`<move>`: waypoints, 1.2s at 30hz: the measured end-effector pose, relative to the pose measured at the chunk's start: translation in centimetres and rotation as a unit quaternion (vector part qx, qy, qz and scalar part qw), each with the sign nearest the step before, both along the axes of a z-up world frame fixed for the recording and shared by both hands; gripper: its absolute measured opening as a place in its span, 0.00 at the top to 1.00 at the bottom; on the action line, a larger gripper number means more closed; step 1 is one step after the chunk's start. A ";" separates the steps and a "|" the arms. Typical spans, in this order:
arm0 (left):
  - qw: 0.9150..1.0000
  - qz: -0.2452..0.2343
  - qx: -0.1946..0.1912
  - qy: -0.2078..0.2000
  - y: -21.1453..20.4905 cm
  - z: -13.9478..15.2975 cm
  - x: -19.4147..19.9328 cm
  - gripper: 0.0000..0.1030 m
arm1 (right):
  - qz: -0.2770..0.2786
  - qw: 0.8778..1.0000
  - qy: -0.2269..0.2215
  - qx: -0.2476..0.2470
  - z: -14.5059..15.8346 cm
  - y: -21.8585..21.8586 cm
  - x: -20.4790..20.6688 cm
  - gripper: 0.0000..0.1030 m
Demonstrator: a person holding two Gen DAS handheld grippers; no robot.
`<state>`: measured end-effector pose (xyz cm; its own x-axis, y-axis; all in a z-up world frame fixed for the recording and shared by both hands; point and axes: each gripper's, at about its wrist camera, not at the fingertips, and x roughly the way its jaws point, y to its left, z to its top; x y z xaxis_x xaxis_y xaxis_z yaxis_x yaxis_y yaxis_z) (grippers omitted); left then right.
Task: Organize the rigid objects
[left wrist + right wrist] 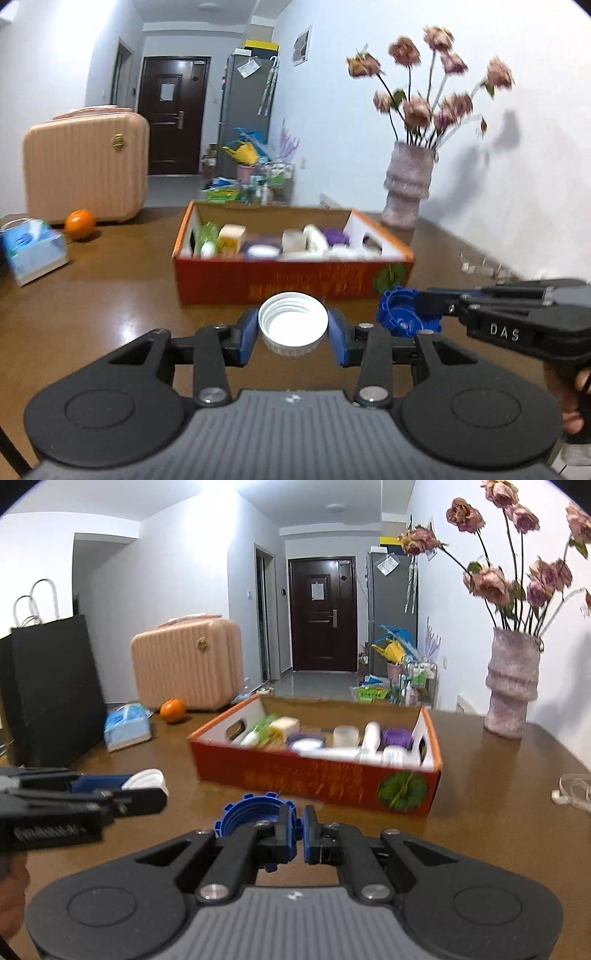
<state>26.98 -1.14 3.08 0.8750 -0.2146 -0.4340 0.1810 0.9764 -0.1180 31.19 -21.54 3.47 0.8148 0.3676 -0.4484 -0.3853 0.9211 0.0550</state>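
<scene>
The left gripper clasped a round, white, ribbed plastic cap just before the orange cardboard box; beside it, the right gripper pinched a blue notched cap's rim.

"DAS" stands on the right tool's black body.

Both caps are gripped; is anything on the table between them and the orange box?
Nothing visible. Bare table lies between the white cap, the blue cap and the orange box; only its near wall must be cleared.
</scene>
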 end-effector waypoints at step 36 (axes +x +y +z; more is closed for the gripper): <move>0.985 0.003 0.031 0.167 3.3 -0.3 28.9 0.49 | -0.040 0.979 0.166 -0.107 1.1 4.3 29.9 0.68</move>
<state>55.92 2.11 2.74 0.6817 -0.1736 -0.7108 0.1360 0.9846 -0.1100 61.12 -17.26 4.55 0.6331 0.1765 -0.7537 -0.3049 0.9518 -0.0333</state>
